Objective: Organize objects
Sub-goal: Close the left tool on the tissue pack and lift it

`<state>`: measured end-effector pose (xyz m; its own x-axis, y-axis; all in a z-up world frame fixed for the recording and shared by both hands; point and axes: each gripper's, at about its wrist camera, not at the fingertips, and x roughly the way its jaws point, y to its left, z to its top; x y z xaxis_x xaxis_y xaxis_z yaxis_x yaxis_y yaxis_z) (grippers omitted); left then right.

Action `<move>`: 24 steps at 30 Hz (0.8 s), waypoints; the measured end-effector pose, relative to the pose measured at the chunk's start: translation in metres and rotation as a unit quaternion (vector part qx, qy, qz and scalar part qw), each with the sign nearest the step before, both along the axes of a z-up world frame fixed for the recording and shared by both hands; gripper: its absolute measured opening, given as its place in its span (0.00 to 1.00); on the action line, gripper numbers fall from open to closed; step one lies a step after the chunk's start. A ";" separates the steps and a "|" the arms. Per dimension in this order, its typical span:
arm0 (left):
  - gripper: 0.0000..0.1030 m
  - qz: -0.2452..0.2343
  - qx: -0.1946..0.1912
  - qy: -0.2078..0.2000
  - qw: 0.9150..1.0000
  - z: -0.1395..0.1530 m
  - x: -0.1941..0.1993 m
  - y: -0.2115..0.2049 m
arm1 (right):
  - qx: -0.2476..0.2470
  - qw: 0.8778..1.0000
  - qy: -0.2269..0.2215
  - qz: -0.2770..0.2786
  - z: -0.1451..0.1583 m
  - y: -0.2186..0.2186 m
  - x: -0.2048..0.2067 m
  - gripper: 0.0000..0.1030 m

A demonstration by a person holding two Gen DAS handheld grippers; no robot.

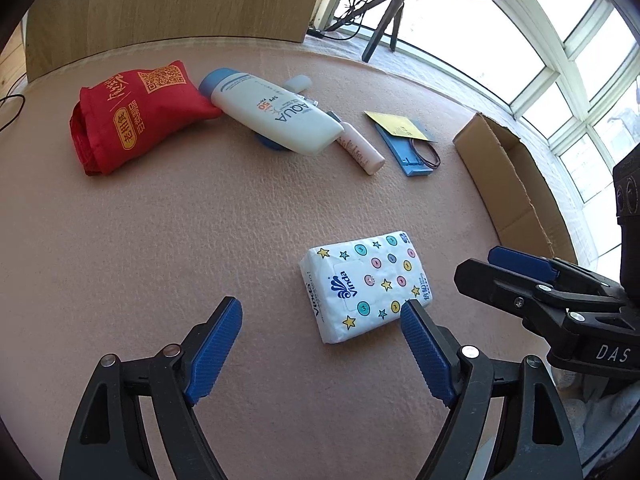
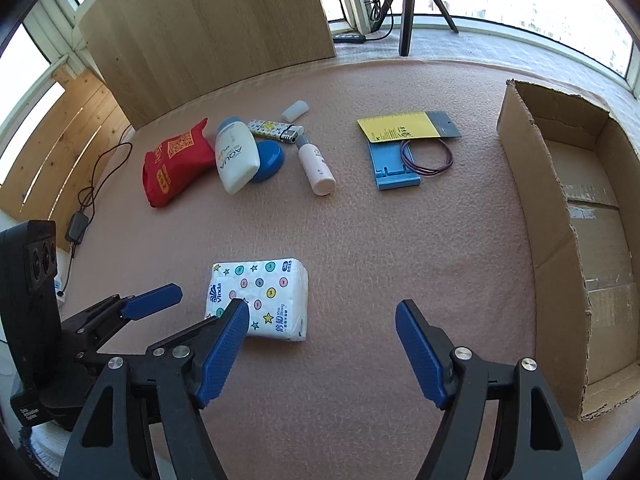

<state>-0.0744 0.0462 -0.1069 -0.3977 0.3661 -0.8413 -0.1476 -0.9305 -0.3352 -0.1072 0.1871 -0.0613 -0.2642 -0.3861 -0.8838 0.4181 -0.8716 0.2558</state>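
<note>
Cardboard box (image 2: 576, 216) sits at the right edge of the pinkish table (image 2: 360, 240), top flaps open, and only its bare taped floor shows inside: none of the loose things lie in it. Left gripper (image 1: 320, 328) hangs low over the table with its blue pads spread wide, nothing between them, and the tissue pack (image 1: 366, 284) lies flat just ahead, its near corner right by the right-hand pad. Right gripper (image 2: 322, 328) is spread wide too, gripping nothing, with that same starry tissue pack just off its left pad. Over in the far cluster, the red pouch (image 2: 174, 166) leans against the white sunscreen bottle (image 2: 236, 158), which lies partly on a blue round lid (image 2: 268, 160). Behind them a lighter (image 2: 274, 130) and a small white cap (image 2: 295, 110); beside them a slim pink-white tube (image 2: 316, 168) lies on its side. Well apart to the right, a yellow card (image 2: 400, 128) overlaps a blue stand (image 2: 394, 166), with a thin purple loop (image 2: 426, 158) resting across the stand's edge
</note>
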 end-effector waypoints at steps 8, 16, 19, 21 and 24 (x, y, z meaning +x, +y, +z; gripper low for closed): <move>0.68 -0.015 0.015 -0.002 1.000 -0.004 0.003 0.008 | -0.008 0.999 -0.031 0.023 -0.014 -0.012 -0.010 0.70; 0.52 -0.025 0.024 -0.011 0.999 -0.010 0.003 0.018 | -0.012 0.997 -0.054 0.046 -0.023 -0.021 -0.015 0.52; 0.51 -0.023 0.025 -0.012 0.999 -0.011 0.002 0.021 | -0.013 0.996 -0.067 0.051 -0.028 -0.024 -0.016 0.46; 0.50 -0.021 0.024 -0.011 0.999 -0.011 0.002 0.021 | -0.016 0.996 -0.067 0.055 -0.028 -0.025 -0.015 0.44; 0.47 -0.021 0.021 -0.011 1.000 -0.010 0.002 0.024 | -0.021 0.995 -0.069 0.065 -0.027 -0.027 -0.015 0.35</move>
<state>-0.0722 0.0703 -0.1171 -0.3628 0.4167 -0.8335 -0.1785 -0.9090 -0.3767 -0.1218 0.1603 -0.0879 -0.0865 -0.4460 -0.8908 0.4858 -0.7995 0.3531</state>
